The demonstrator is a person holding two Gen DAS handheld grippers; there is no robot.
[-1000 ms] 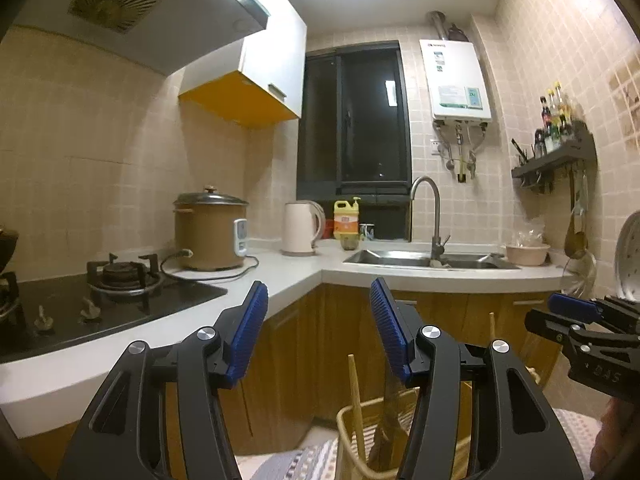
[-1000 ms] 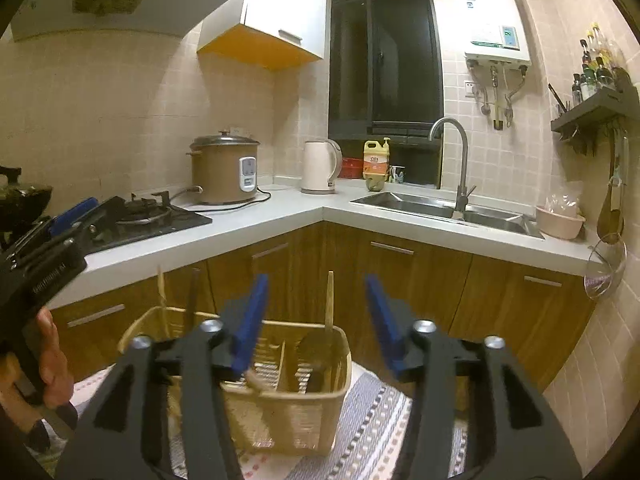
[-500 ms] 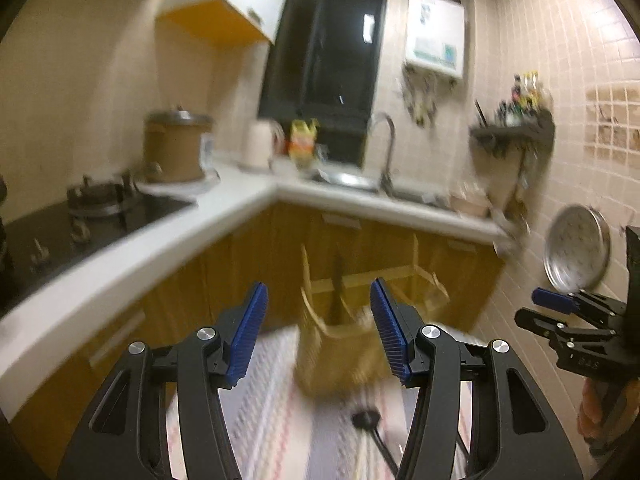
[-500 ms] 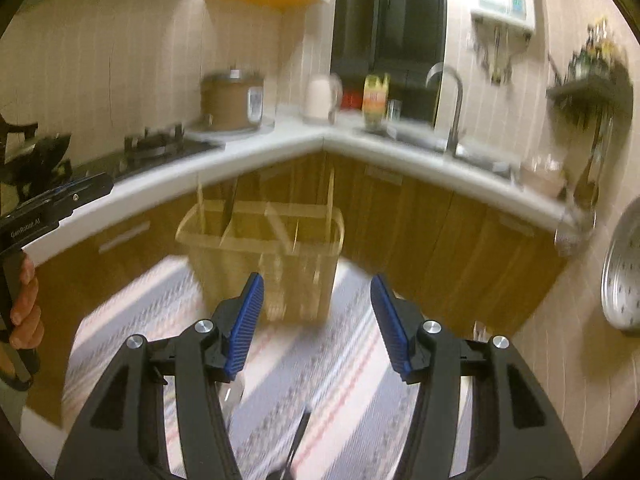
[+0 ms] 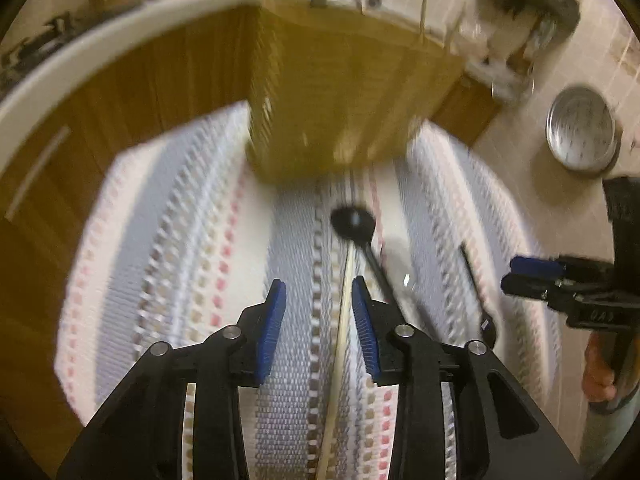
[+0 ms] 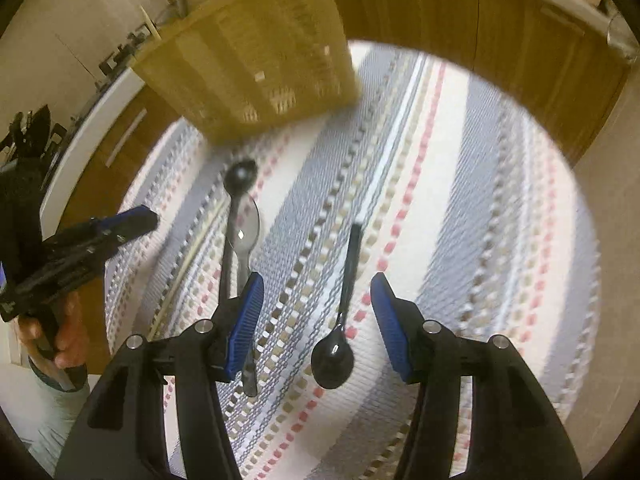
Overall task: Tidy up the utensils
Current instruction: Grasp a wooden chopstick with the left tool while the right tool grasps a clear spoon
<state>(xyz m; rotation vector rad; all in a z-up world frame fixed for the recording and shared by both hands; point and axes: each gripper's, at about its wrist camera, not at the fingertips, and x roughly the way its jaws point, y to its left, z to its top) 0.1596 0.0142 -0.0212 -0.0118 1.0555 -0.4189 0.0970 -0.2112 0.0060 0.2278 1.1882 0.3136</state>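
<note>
Both sets of fingers are kept apart with nothing gripped; the left gripper (image 5: 318, 312) has just been narrowed around a pale chopstick (image 5: 340, 344), not yet pinched; a black spoon (image 6: 340, 320) is straddled by the right gripper (image 6: 316, 320); several utensils are left on the striped mat (image 6: 460, 200), the basket (image 6: 256, 48) at 12 o'clock, so it's mostly undone tbh.

Warm indoor light, heavy motion blur in both views, fisheye-bent, dark-cornered edges.
</note>
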